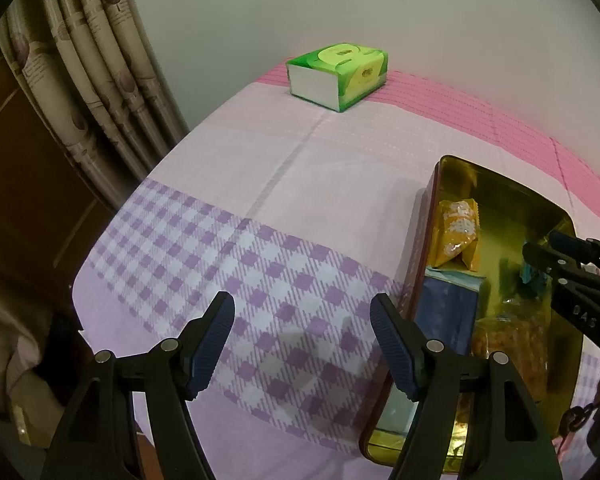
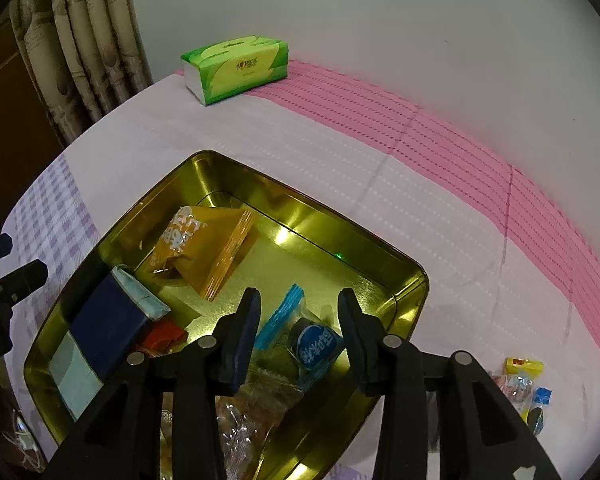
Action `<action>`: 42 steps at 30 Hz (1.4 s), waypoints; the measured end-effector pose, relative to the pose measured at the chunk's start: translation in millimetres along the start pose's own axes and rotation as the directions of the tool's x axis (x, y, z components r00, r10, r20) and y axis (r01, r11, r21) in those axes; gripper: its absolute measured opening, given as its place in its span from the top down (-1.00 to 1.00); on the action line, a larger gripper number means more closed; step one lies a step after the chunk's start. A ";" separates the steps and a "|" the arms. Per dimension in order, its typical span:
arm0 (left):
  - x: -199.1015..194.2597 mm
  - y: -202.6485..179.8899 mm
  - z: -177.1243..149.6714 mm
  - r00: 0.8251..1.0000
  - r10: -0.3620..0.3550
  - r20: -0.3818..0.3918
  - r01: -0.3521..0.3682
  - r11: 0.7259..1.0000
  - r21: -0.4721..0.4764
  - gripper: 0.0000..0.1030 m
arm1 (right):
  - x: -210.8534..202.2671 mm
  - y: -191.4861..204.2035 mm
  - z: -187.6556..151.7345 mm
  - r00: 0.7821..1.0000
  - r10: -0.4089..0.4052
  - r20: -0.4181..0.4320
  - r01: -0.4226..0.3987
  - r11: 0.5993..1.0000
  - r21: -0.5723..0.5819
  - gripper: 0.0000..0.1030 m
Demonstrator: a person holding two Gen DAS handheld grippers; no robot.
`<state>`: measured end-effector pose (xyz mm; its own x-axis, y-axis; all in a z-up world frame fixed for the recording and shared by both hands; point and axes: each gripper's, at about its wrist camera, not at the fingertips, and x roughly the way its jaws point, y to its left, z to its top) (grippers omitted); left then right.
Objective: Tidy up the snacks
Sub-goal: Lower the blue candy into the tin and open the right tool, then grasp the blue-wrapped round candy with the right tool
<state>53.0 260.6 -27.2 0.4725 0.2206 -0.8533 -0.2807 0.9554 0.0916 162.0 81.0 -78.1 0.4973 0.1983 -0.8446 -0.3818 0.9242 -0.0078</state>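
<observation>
Right tongs [image 2: 300, 312] part-open over a blue-wrapped snack [image 2: 314, 346], not gripping; left tongs [image 1: 302, 344] wide, empty.
Gold tin [image 2: 340, 220], near edge cut off, holds an orange packet [image 2: 204, 248] and a navy box [image 2: 108, 328].

Gold tin [image 2: 400, 276] set on a pink and lilac tablecloth [image 2: 440, 208]. Inside, toward the far left corner: orange snack packet [image 2: 208, 248]; along the left wall: dark blue box [image 2: 108, 332], red wrapper [image 2: 164, 336] just beside it. Right gripper [image 2: 298, 320] poised over the tin, jaws apart around a blue-wrapped candy [image 2: 314, 346], pads not pressing. Green tissue pack [image 2: 236, 66] near the cloth's far edge. Loose sweets [image 2: 524, 384] outside the tin, toward the near right edge.
</observation>
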 end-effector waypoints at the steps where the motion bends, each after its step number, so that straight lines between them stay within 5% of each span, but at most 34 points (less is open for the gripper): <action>1: 0.2 -0.1 -0.1 1.000 0.001 0.000 -0.001 1.000 0.002 -0.38 | -2.9 -1.1 -0.7 1.000 0.003 0.005 -0.003 1.000 0.006 0.24; 12: -0.7 -1.8 -0.2 1.000 0.002 0.001 -0.002 1.000 0.009 -0.38 | -51.3 -28.0 -24.1 0.997 0.016 0.070 -0.022 0.996 0.083 0.16; 22: -2.9 -5.9 -0.3 1.000 0.015 0.011 -0.015 0.999 0.043 -0.38 | -82.2 -107.8 -72.5 0.994 -0.097 0.057 0.081 0.970 0.230 0.13; 31: -2.9 -8.5 -0.6 0.999 0.031 0.032 -0.032 0.998 0.048 -0.38 | -77.0 -174.1 -119.3 0.984 -0.176 -0.021 0.172 0.925 0.339 0.13; 42: -19.8 -37.6 1.2 0.997 0.014 0.071 -0.022 0.993 0.112 -0.38 | -53.0 -207.0 -133.4 0.988 -0.152 -0.030 0.151 0.902 0.404 0.13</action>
<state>55.2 220.6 -13.2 0.5269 0.2471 -0.8132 -0.1956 0.9664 0.1669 110.8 -164.4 -103.2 0.5261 0.0457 -0.8492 0.0451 0.9956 0.0816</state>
